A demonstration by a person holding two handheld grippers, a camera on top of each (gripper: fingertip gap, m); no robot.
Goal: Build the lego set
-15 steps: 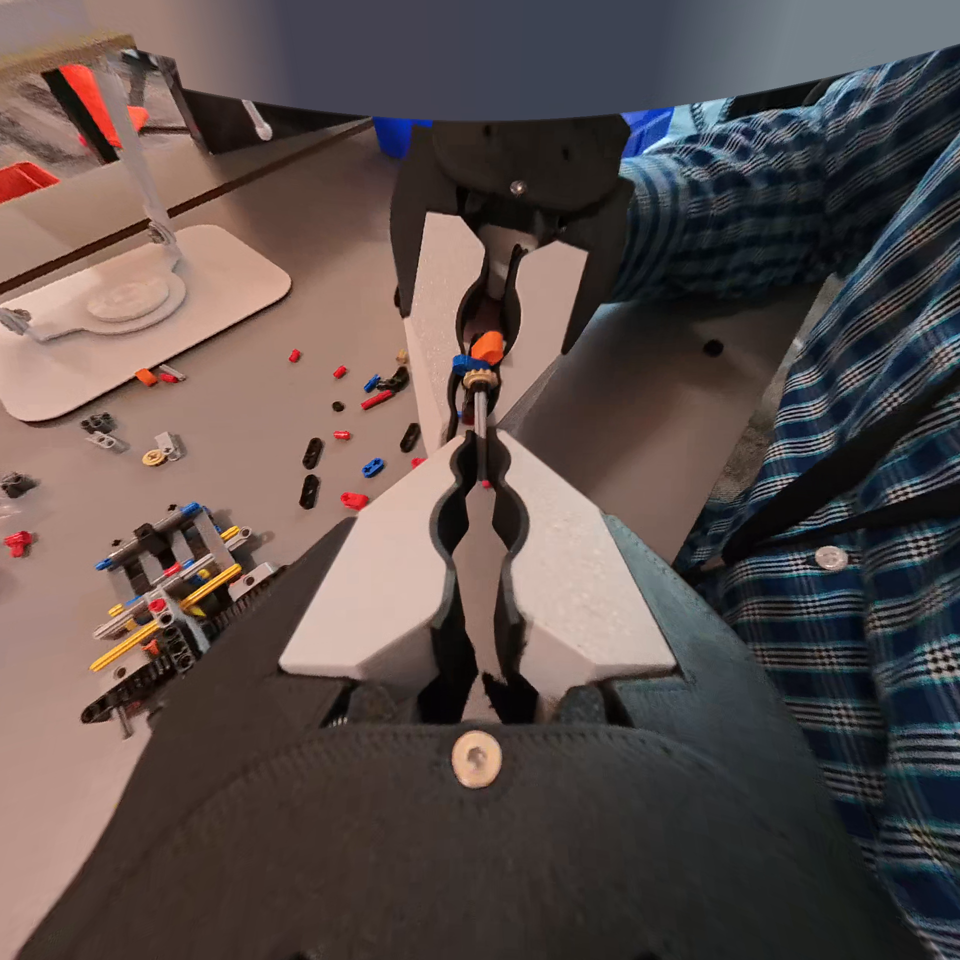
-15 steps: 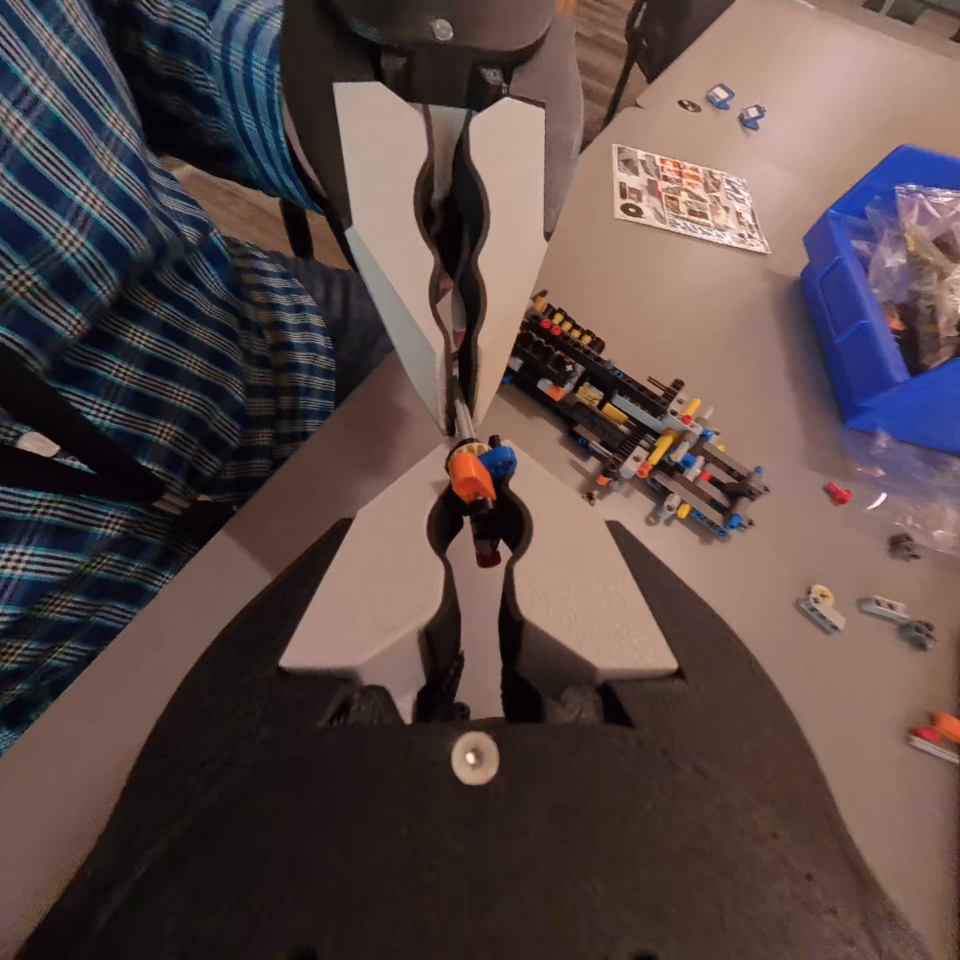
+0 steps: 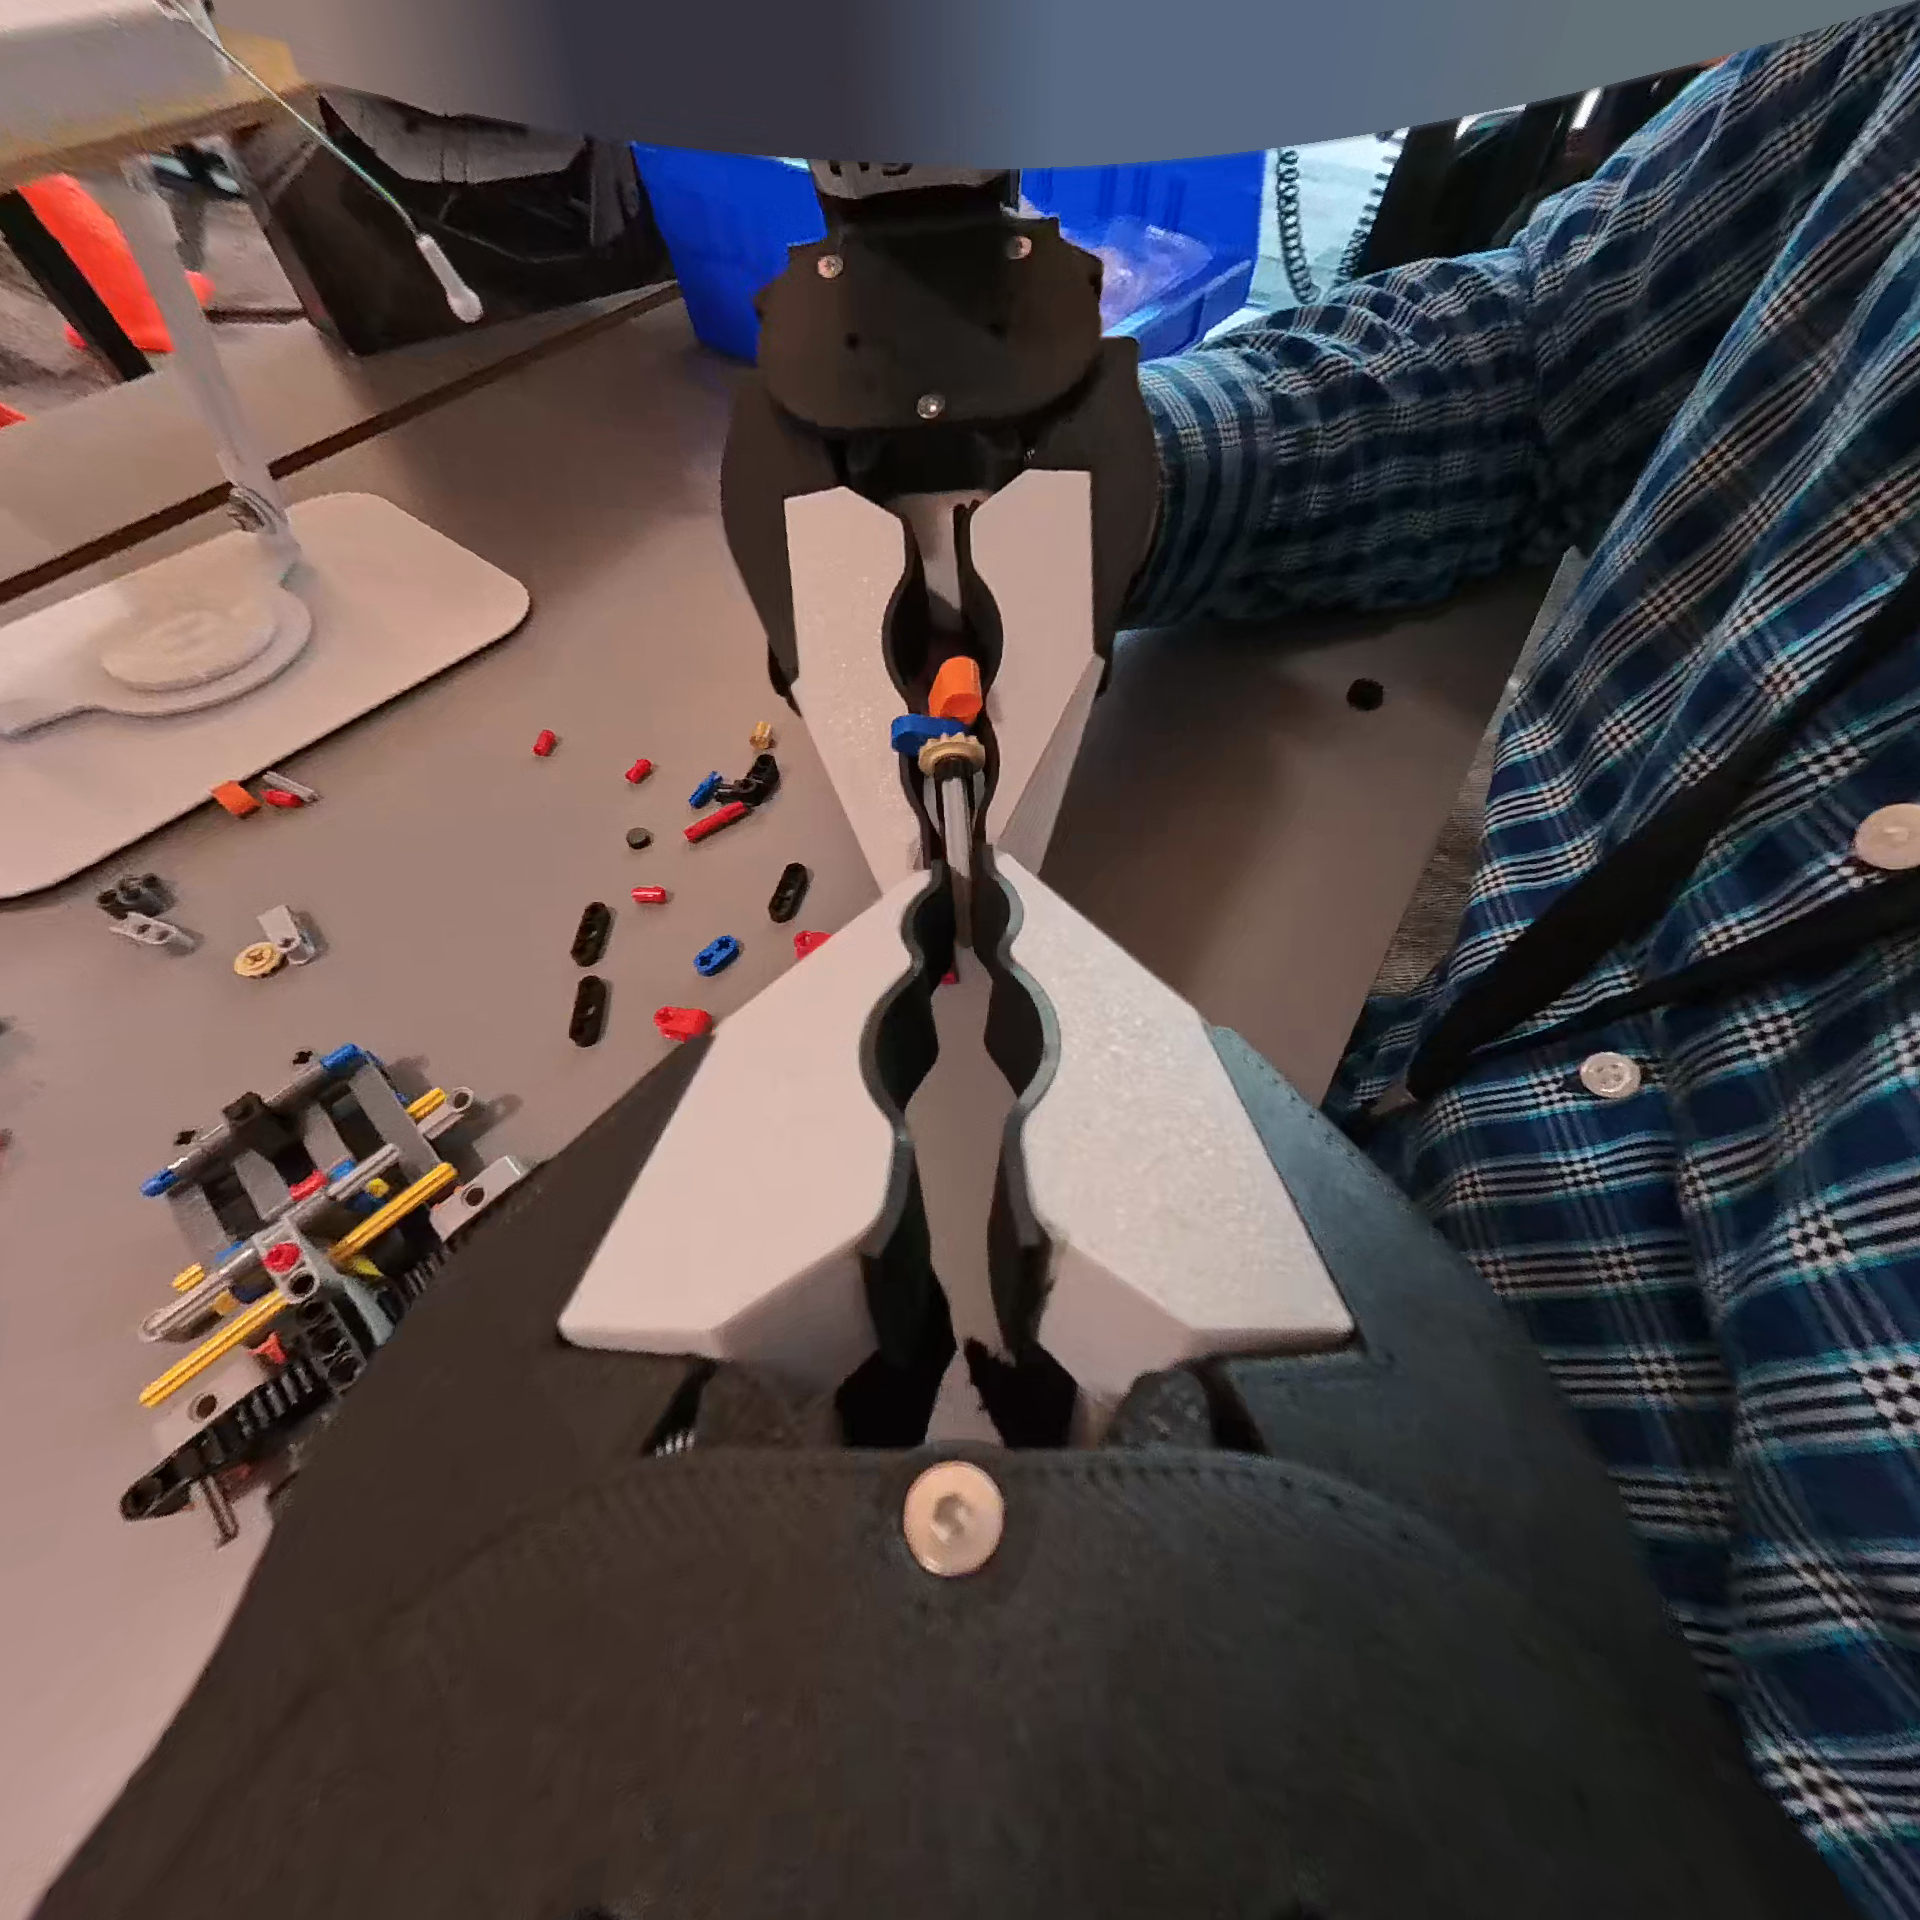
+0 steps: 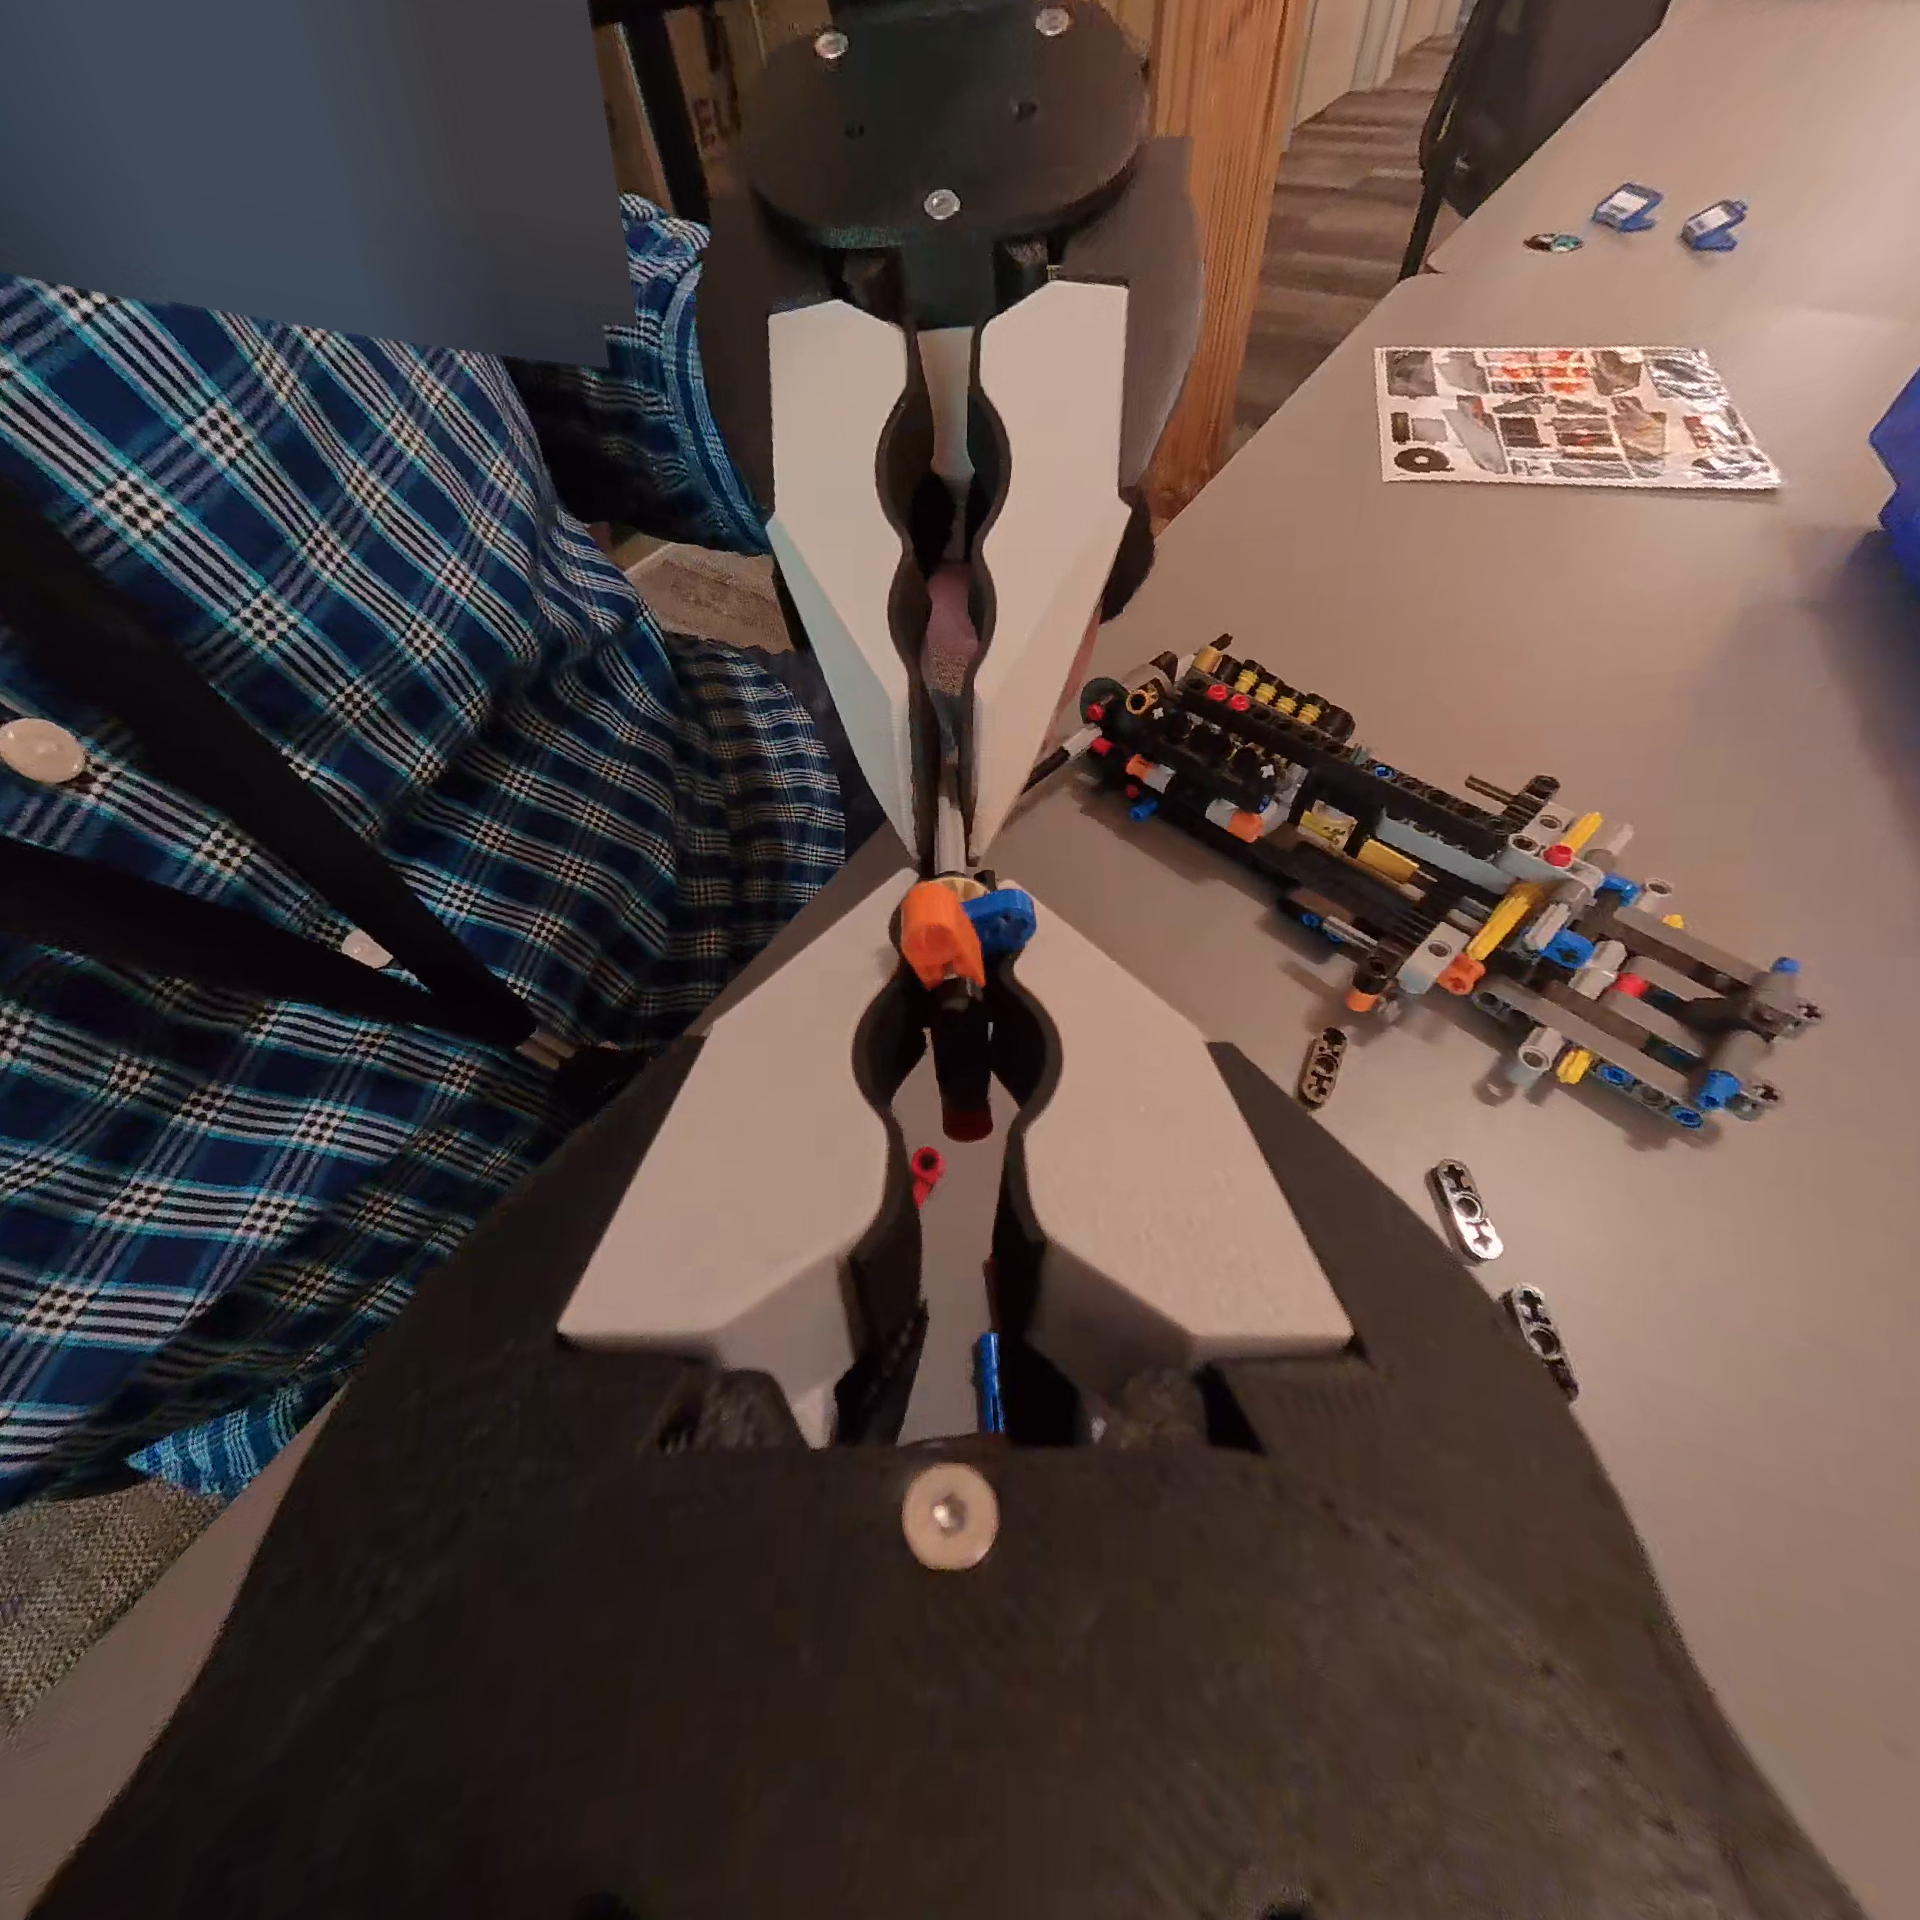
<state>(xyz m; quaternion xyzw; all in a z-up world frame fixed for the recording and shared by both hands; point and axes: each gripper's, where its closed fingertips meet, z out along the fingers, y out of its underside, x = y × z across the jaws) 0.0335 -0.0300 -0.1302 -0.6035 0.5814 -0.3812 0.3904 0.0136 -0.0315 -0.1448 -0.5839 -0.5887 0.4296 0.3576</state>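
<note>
My left gripper (image 3: 961,899) is shut on the end of a grey axle (image 3: 956,831). My right gripper (image 4: 951,894) faces it tip to tip and is shut on a small assembly (image 4: 951,935) of orange, blue and tan gear pieces with a black pin, which sits on the axle's other end. In the left wrist view the assembly (image 3: 945,707) sits between the right gripper's fingers (image 3: 831,644). In the right wrist view the left gripper's fingers (image 4: 831,540) pinch the axle (image 4: 948,826). Both are held above the table's near edge. The part-built chassis (image 4: 1455,883) lies on the grey table (image 4: 1558,623).
The chassis also shows at the lower left in the left wrist view (image 3: 301,1226). Loose small pieces (image 3: 644,894) lie scattered on the table, with black links (image 4: 1465,1210) near my right gripper. A sticker sheet (image 4: 1569,416), a blue bin (image 3: 717,239), a white stand base (image 3: 260,644) and a person's plaid shirt (image 3: 1662,935) are around.
Both grippers have shifted slightly and now line up straighter, still tip to tip. Their grips on the axle and the small assembly are unchanged.
</note>
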